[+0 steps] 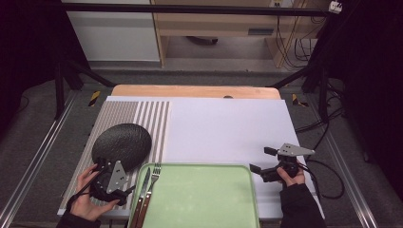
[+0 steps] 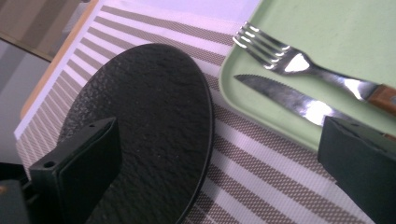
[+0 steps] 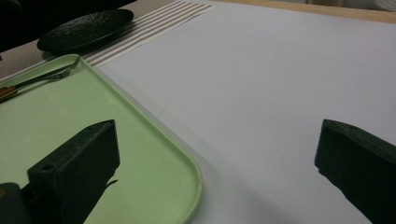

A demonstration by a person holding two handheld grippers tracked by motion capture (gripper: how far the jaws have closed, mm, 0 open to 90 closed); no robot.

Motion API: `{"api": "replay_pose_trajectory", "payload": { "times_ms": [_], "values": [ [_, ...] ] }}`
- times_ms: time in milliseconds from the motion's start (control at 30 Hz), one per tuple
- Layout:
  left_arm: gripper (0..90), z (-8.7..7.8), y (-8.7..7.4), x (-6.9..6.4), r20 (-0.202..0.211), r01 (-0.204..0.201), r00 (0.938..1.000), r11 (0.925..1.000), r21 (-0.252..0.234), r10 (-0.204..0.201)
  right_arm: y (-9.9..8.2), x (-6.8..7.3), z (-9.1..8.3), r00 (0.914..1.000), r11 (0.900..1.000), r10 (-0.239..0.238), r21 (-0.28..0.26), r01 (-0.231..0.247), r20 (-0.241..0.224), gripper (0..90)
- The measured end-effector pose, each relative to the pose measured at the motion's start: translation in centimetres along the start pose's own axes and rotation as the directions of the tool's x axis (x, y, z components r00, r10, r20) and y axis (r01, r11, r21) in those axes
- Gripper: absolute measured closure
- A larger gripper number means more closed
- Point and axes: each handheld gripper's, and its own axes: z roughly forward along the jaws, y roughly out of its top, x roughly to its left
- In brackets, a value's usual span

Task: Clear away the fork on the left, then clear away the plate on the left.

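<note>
A wooden table point(image 1: 190, 91) is seen from above, most of its top covered by a white sheet point(image 1: 228, 128). A placemat point(image 1: 152, 121) with grey-brown and white stripes is laid over the left part of the sheet. Grey floor, dark metal frame legs, loose cables and pale wooden cabinets are visible behind and around the table.

A pale green tray point(image 1: 204, 199) is placed at the near edge, in the middle. A fork point(image 1: 152, 185) and a serrated knife point(image 1: 141, 194), both with wooden handles, are laid side by side along the tray's left edge, tips pointing away from the person. The rest of the tray is bare.

A round black textured plate point(image 1: 121, 141) is set flat on the striped placemat, just beyond the tray's left corner.

The left gripper point(image 1: 114, 183) is held beside the near edge of the plate, just left of the tray; its jaws are spread wide with nothing between them, one over the plate and one over the tray's rim. The right gripper point(image 1: 261, 164) is held over the white sheet, just right of the tray, its jaws also wide apart and gripping nothing.
</note>
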Motion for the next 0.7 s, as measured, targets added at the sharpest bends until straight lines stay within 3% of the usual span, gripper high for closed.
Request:
{"api": "replay_pose_trajectory", "payload": {
  "times_ms": [500, 700],
  "values": [
    [0.0, 0.6, -0.8, 0.1, -0.033, -0.071, 0.9968, 0.9956, 0.061, 0.073, 0.0, 0.0, 0.0, 1.0000, 1.0000, -0.001, -0.001, 0.001, -0.001, 0.3],
    [0.0, 0.9, -1.1, 0.0, -0.072, -0.128, 0.9882, 0.9874, 0.093, 0.135, 0.0, 0.0, 0.0, 1.0000, 1.0000, 0.001, -0.002, -0.001, -0.002, 0.3]
  ]
}}
